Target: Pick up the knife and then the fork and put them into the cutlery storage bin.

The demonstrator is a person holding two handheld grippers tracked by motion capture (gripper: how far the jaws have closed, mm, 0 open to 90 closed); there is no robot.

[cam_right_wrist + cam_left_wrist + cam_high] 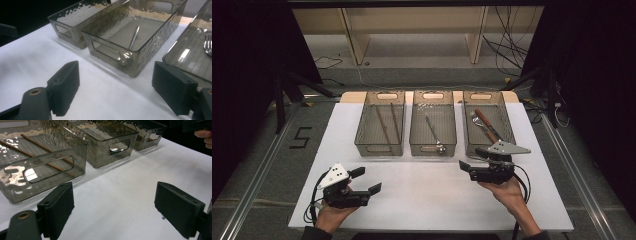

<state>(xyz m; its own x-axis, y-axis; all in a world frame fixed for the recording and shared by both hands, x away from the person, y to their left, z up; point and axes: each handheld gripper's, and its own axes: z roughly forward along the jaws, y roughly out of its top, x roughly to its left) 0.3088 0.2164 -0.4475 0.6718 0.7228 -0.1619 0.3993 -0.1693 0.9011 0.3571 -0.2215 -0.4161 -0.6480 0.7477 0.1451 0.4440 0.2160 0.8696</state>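
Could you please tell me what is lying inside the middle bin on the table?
The middle bin holds one metal spoon, its bowl against the near wall. Something small glints at the far end; I cannot tell what.

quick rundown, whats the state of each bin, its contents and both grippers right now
left bin: upright, holds two chopsticks lying flat
middle bin: upright, holds a spoon
right bin: upright, holds a fork and brown-handled utensils
left gripper: open, empty, over the table
right gripper: open, empty, near the right bin
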